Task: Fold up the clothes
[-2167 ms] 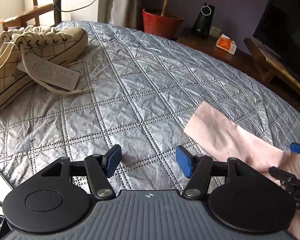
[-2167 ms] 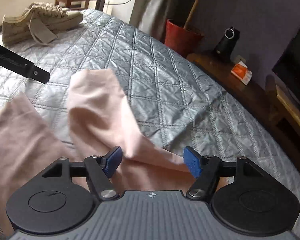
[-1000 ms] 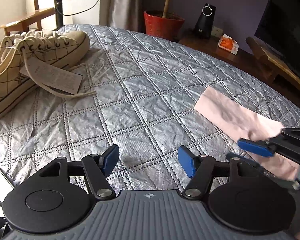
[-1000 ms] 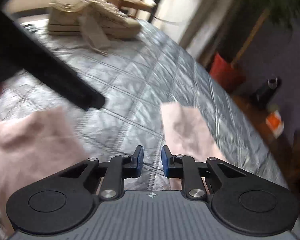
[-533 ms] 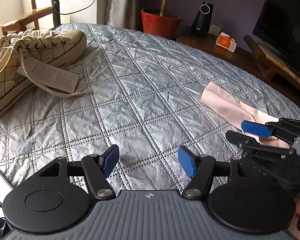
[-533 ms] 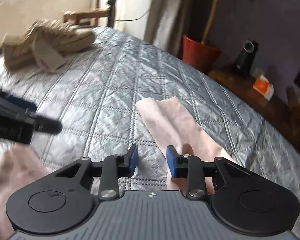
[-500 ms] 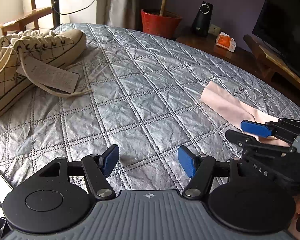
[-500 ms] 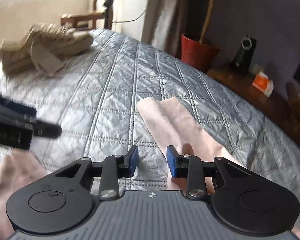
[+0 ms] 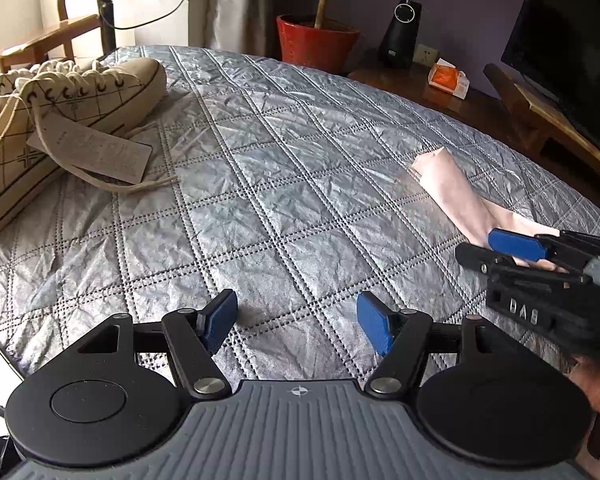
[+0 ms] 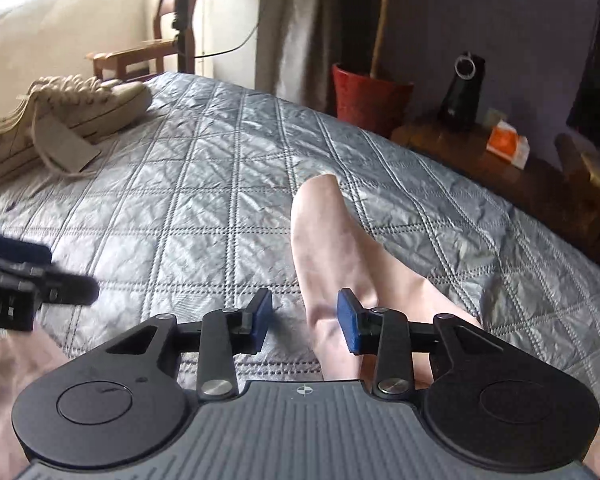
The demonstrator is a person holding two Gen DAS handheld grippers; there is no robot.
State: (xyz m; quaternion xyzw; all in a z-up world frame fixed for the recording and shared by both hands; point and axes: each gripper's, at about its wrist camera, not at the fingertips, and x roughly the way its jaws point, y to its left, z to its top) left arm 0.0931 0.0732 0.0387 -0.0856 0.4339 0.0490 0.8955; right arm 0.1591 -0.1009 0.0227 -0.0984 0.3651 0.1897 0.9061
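Off to the far left of the left gripper, the cream canvas sneakers with their paper tag are sitting at the edge of the silver quilted bedspread — likely parked clear of the folding area. The left gripper is hovering with its blue pads spread wide over bare quilt, holding nothing, seemingly waiting its turn. To its right, the right gripper is standing narrowly parted and empty, with the pale pink soft cloth garment lying partly between its pads and stretching ahead of it — placed, I judge, to take hold of that narrow strip for a fold.
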